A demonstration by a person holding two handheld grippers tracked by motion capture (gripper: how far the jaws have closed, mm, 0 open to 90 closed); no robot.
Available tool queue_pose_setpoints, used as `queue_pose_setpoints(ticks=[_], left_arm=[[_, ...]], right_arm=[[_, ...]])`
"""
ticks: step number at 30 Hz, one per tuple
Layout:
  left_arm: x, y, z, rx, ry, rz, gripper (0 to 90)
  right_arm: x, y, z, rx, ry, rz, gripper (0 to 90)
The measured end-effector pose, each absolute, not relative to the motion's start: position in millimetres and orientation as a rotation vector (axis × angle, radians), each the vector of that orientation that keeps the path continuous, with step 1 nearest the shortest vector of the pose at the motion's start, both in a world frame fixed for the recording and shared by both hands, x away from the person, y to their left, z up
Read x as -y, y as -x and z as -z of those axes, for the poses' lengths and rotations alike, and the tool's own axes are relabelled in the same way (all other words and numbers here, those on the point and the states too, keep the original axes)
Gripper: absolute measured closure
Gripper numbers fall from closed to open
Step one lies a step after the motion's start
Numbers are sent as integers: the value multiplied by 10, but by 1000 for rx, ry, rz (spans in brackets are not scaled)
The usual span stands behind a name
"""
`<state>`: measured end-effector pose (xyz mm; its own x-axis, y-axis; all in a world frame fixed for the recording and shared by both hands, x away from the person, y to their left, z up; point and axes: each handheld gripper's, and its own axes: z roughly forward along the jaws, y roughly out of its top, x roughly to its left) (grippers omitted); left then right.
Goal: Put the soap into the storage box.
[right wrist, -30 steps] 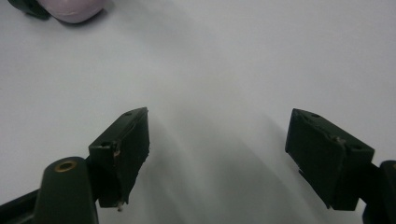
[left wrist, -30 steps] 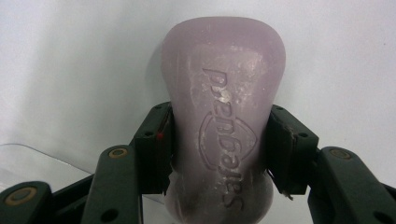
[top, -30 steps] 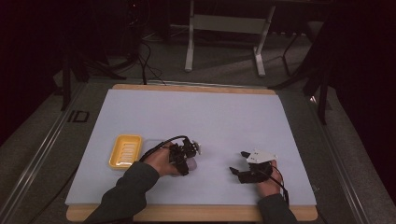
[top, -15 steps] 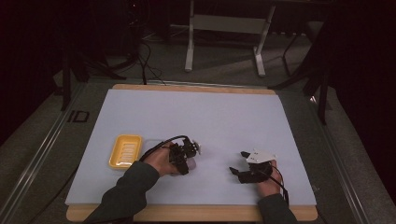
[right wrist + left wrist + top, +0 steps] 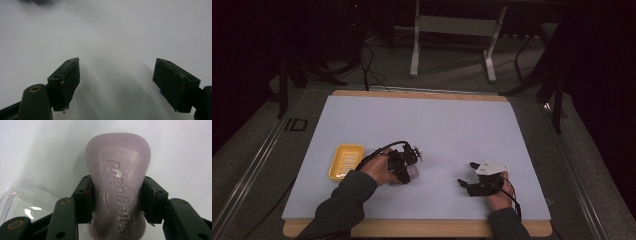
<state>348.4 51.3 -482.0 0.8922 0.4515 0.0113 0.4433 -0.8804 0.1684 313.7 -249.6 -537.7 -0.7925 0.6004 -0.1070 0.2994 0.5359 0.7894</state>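
A pale lilac bar of soap (image 5: 117,182) with embossed lettering lies on the white table, and my left gripper (image 5: 116,197) is shut on its narrow waist. From above, that left gripper (image 5: 406,162) sits just right of a yellow soap dish (image 5: 346,161), with the soap (image 5: 412,171) peeking out below it. My right gripper (image 5: 468,176) rests near the front right of the table, open, its jaws wide apart over bare surface with nothing between them (image 5: 116,82).
A clear plastic piece (image 5: 27,202) lies beside the soap at the lower left of the left gripper view. The white sheet (image 5: 437,125) covers a wooden board. Metal stand legs (image 5: 452,40) and cables sit on the dark floor beyond the far edge.
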Motion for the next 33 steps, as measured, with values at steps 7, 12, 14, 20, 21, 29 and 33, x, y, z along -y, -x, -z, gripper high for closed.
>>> queue_pose_setpoints(ticks=[7, 12, 14, 20, 21, 29, 33], left_arm=[[-597, -3499, 4734, -714, -2873, -91, 498], [-649, -3516, 4679, -730, -2854, -93, 498], [-670, -3519, 4658, -742, -2850, -97, 498], [-742, -3533, 4590, -767, -2844, -120, 498], [-754, -3537, 4581, -769, -2844, -120, 498], [-842, -3550, 4521, -801, -2840, -157, 498], [-868, -3558, 4502, -815, -2839, -160, 498]], right_arm=[[2496, -3137, 5377, -2410, -738, -1136, 212], [2496, -3138, 5377, -2409, -736, -1135, 212], [2496, -3138, 5377, -2409, -737, -1137, 212], [2496, -3138, 5377, -2408, -737, -1137, 212], [2496, -3138, 5377, -2408, -737, -1137, 212], [2498, -3137, 5376, -2408, -738, -1137, 212], [2497, -3137, 5376, -2408, -738, -1137, 212]])
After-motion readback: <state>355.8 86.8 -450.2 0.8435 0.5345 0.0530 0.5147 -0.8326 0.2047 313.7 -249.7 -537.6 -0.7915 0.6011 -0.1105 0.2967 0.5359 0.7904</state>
